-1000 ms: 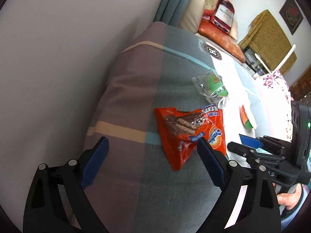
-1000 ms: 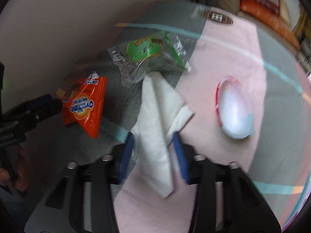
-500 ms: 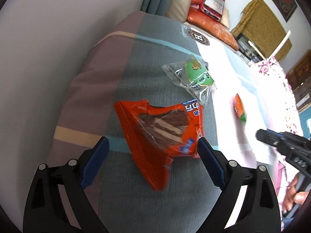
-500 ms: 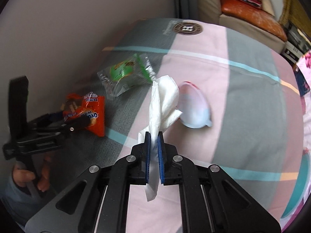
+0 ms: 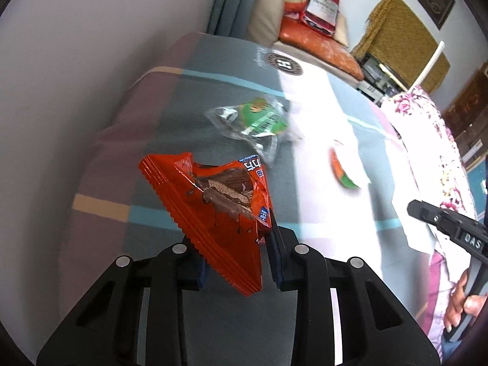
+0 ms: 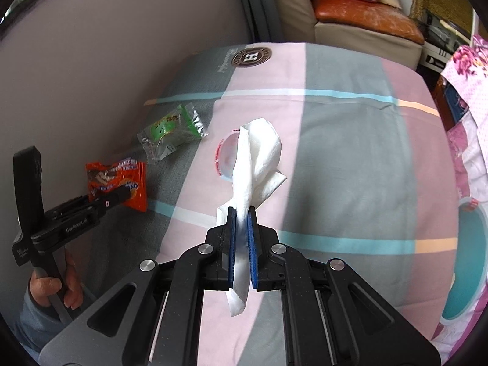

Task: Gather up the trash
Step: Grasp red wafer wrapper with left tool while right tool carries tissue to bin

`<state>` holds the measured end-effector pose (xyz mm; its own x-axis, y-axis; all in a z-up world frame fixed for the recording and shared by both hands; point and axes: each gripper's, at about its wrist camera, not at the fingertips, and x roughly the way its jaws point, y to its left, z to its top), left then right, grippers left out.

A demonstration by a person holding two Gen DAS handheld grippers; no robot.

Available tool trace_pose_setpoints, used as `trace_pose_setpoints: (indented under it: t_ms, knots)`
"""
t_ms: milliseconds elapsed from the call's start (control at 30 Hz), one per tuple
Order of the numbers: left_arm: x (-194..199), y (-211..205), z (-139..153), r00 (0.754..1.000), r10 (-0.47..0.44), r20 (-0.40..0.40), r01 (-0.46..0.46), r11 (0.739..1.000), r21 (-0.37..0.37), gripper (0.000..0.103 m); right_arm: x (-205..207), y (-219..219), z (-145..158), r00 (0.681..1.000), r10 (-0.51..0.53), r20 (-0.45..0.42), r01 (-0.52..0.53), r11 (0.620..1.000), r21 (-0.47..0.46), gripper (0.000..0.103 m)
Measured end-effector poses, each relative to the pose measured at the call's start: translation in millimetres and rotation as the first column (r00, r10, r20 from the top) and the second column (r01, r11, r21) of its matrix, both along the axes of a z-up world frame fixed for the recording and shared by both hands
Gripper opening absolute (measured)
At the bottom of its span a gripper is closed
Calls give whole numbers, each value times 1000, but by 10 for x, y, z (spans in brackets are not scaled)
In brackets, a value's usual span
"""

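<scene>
The left gripper [image 5: 236, 245] is clamped on the orange wrapper [image 5: 213, 213], its blue pads pressing the lower end from both sides. The wrapper stands up out of the jaws, tilted toward the left, its torn upper part showing a printed chocolate wafer. In the right wrist view the same wrapper sits at the tip of the left gripper, well to the left of the right gripper, with a hand [image 6: 58, 286] on the handle below it.

The right gripper [image 6: 242, 216] is pinched on the tissue [image 6: 256, 158]. The tissue rises crumpled beyond the fingertips, and a short tail hangs down between the fingers toward the camera.

Just beyond the tissue, partly hidden behind it, a small cup [image 6: 224, 160] with a red rim lies on the striped bedcover [image 6: 350, 167]. In the left wrist view it lies ahead and to the right of the left gripper, blurred.

Farther ahead and left of the right gripper, a clear bag [image 6: 172, 132] with green print lies flat on the grey band of the cover. It is straight ahead of the left gripper, apart from the orange wrapper.

At the far edge of the cover is a round logo [image 6: 251, 57]. Beyond it stands a cream seat with an orange cushion [image 6: 366, 18].
</scene>
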<state>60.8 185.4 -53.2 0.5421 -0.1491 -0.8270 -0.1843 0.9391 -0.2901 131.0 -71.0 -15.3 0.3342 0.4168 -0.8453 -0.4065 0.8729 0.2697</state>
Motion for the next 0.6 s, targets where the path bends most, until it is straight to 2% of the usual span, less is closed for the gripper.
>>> trace_pose_setpoints:
  t_ms: [200,367,500,600]
  knots:
    - [6,-372,190,997,-81,18,81,997,-7,31,-9,-384,124,998,-65,17,64,996,56,7]
    - [136,-879,288,984,-175,31,176,984,-28,31,-25,-853,276,988,-148,50,143,986,89,7]
    - [238,-1375,339,963,-267,39,268,963,-40,31,-63,-1303,365,971,-229,75,220,970,106,7]
    - [315,-1802,369,937,-347,47,349,937,-34,31,-102,-1675,397,952,-294,80,284,951,121,7]
